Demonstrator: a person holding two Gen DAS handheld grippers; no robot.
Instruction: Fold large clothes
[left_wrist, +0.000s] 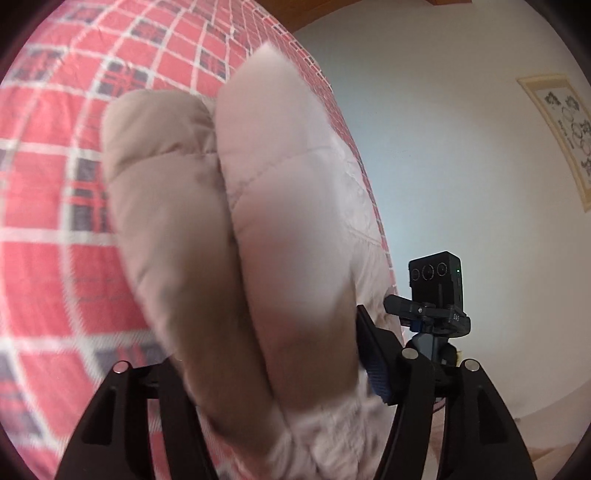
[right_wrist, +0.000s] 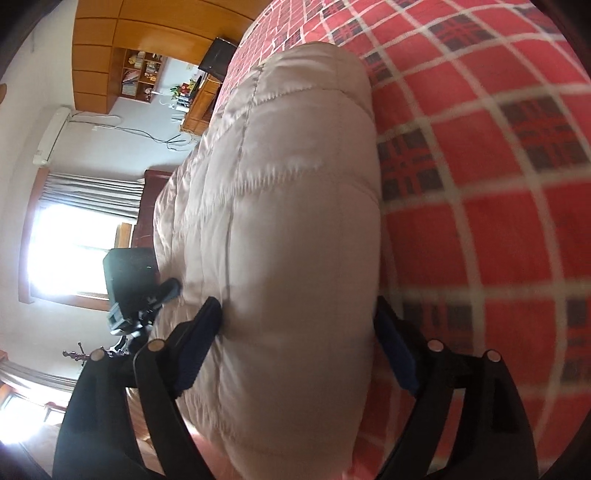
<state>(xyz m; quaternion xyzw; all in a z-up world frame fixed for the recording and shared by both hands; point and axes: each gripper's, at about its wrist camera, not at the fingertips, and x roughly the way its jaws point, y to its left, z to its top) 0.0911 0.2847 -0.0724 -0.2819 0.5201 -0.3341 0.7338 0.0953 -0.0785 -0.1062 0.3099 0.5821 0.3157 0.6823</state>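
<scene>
Both the left gripper (left_wrist: 273, 373) and right gripper (right_wrist: 299, 343) are clamped on a puffy, pale pink quilted jacket (right_wrist: 295, 221) above the red plaid bed (right_wrist: 498, 221).

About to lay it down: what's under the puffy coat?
Around the coat, the red plaid bedspread shows. Whatever lies directly beneath is covered by the coat's bulk. Both grippers, left and right, grip its folds.

Quilted coat (right_wrist: 295, 221) on bedspread (right_wrist: 498, 221), wall (left_wrist: 443, 147) behind
</scene>
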